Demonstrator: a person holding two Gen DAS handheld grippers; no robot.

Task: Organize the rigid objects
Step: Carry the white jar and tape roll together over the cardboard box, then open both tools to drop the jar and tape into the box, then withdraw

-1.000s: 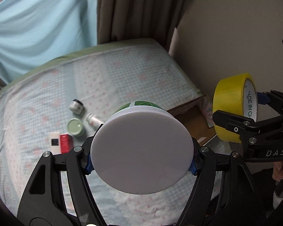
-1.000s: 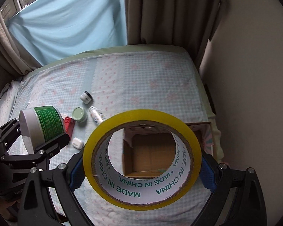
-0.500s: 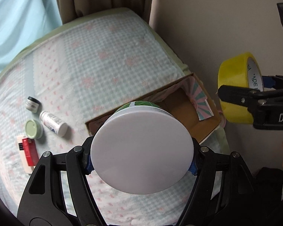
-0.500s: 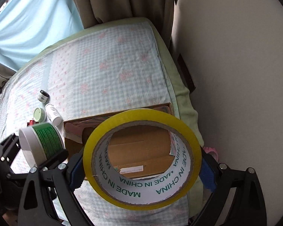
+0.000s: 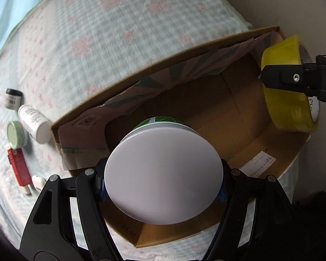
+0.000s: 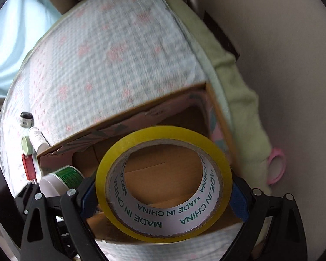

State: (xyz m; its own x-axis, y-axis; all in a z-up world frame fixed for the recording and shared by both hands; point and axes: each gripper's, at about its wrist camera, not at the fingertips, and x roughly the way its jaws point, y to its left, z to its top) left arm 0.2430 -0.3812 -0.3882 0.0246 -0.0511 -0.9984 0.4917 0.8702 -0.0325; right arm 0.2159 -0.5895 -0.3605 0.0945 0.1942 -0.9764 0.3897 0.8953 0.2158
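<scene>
- Green-labelled jar [image 5: 164,181] with a wide white lid, clamped at its sides by the left gripper [image 5: 163,187], hanging over the left part of the open cardboard box [image 5: 239,117] on the bed [image 5: 119,32].
- Yellow tape roll [image 6: 164,187], printed "MADE IN CHINA" on the core, pinched across its outer rim by the right gripper [image 6: 165,195], poised above the right part of the same box.
- Likely handling: jar rigid and smooth-walled, probably somewhat heavy if full, prone to slipping; best held across the body just under the lid. Tape roll stiff and light, safe to squeeze across the rim, apt to roll once let go.
- Outside the box, at its left end: white bottle [image 5: 33,126] lying on its side and touching the box corner, pale green tin [image 5: 16,133], small dark-capped jar [image 5: 13,97], red item [image 5: 19,167].
- Changed from a second ago: then both views looked out across the bed from higher up, with the box small and off to one side; now both look down into the box, which fills the frame, and jar and tape are over its opening.
- Unchanged: both grips just as tight on the same two things.
</scene>
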